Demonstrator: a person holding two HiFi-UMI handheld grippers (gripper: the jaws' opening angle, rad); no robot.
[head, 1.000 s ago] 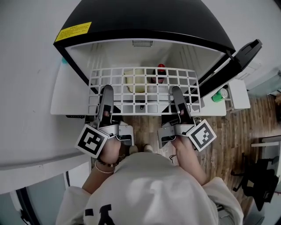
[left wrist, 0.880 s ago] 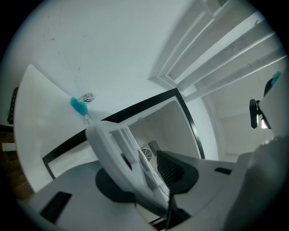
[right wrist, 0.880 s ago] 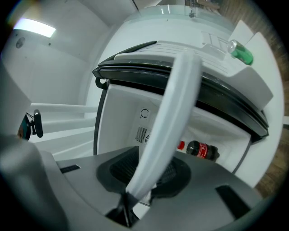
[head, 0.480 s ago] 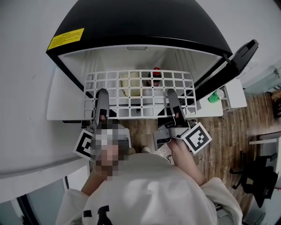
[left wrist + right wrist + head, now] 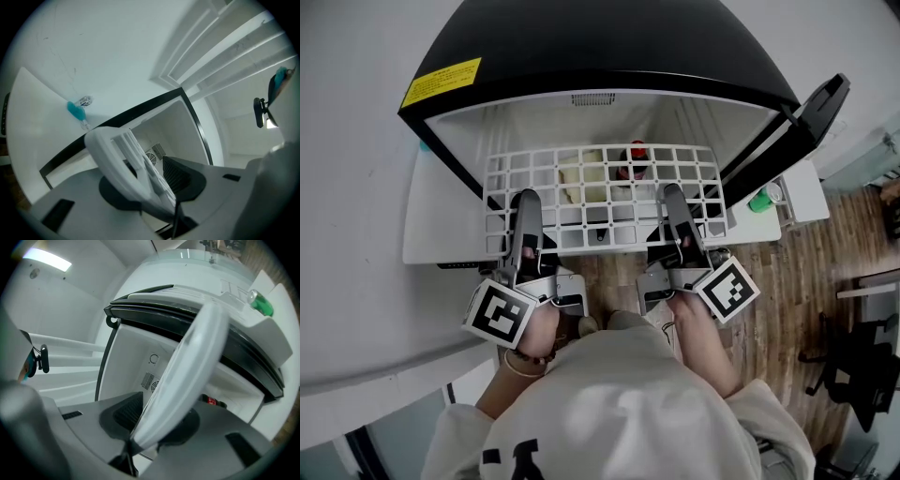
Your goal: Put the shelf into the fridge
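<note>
The white grid shelf [image 5: 605, 192] lies level at the mouth of the black fridge [image 5: 581, 47], its far part inside the opening. My left gripper [image 5: 525, 220] is shut on the shelf's near edge at the left, and the left gripper view shows the shelf's rim [image 5: 122, 159] pinched in the left gripper [image 5: 150, 187]. At the right of that edge my right gripper [image 5: 677, 220] holds the shelf. There its jaws are opening, while the right gripper view shows the rim [image 5: 187, 366] still pressed between the pads of the right gripper [image 5: 154, 423].
Under the shelf inside the fridge stand a red-capped bottle [image 5: 637, 150] and a pale container [image 5: 586, 178]. The fridge door [image 5: 806, 122] hangs open to the right, with a green object [image 5: 759, 200] in its rack. A white ledge [image 5: 431, 216] flanks the fridge's left side. A black chair [image 5: 853, 375] stands on the wood floor.
Shelf and both grippers hold nearly the same place at the fridge's opening. Only the head view has shifted a little.
</note>
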